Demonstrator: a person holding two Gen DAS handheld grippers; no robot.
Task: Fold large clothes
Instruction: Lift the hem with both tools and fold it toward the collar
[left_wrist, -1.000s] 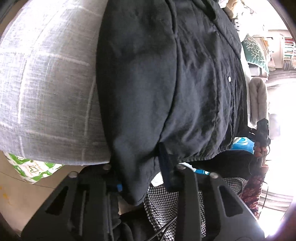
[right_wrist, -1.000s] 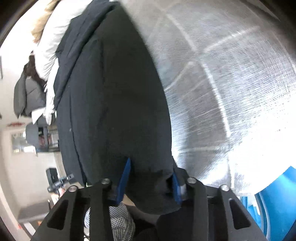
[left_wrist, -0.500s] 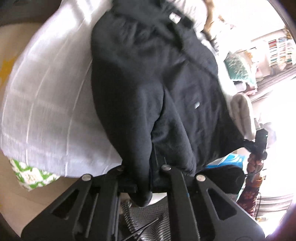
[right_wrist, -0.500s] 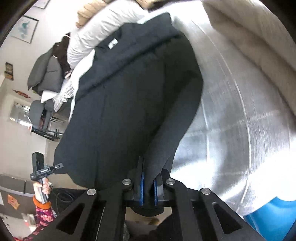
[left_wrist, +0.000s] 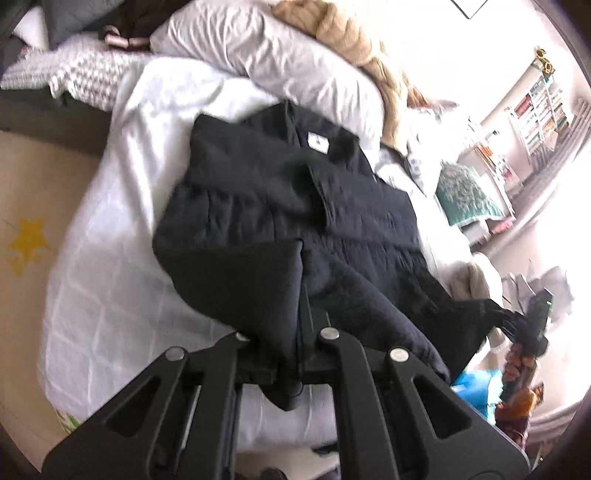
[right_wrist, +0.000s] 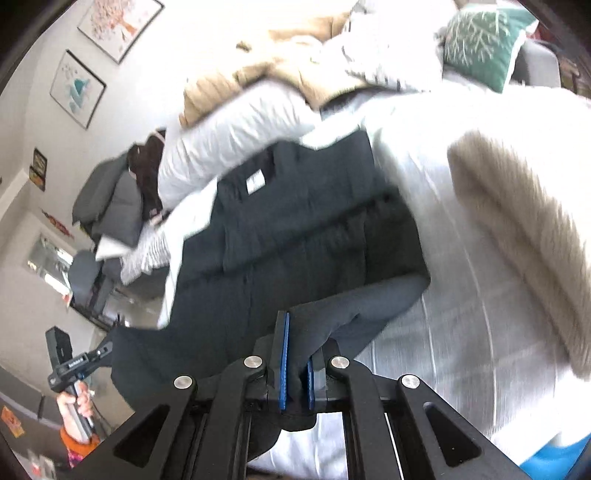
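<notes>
A large black button shirt (left_wrist: 295, 206) lies spread on a white quilted bed (left_wrist: 110, 258), collar and white label toward the pillows. My left gripper (left_wrist: 295, 332) is shut on one bottom corner of the shirt and holds it lifted above the bed. My right gripper (right_wrist: 295, 354) is shut on the other bottom corner of the same shirt (right_wrist: 303, 229), cloth pinched between its blue pads. The hem hangs stretched between the two grippers, above the bed's near edge. The right gripper also shows far right in the left wrist view (left_wrist: 532, 321).
White pillows (left_wrist: 266, 55) and a tan knitted blanket (left_wrist: 354, 37) lie at the head of the bed. A beige fluffy throw (right_wrist: 517, 229) lies on the bed's right side. A teal cushion (right_wrist: 480, 40) sits beyond. Grey clothes (right_wrist: 110, 206) are piled at the left.
Both grippers closed on the shirt's bottom corners and rose, pulling back from the bed. The shirt's lower part came up off the quilt; the whole shirt and pillows came into view.
</notes>
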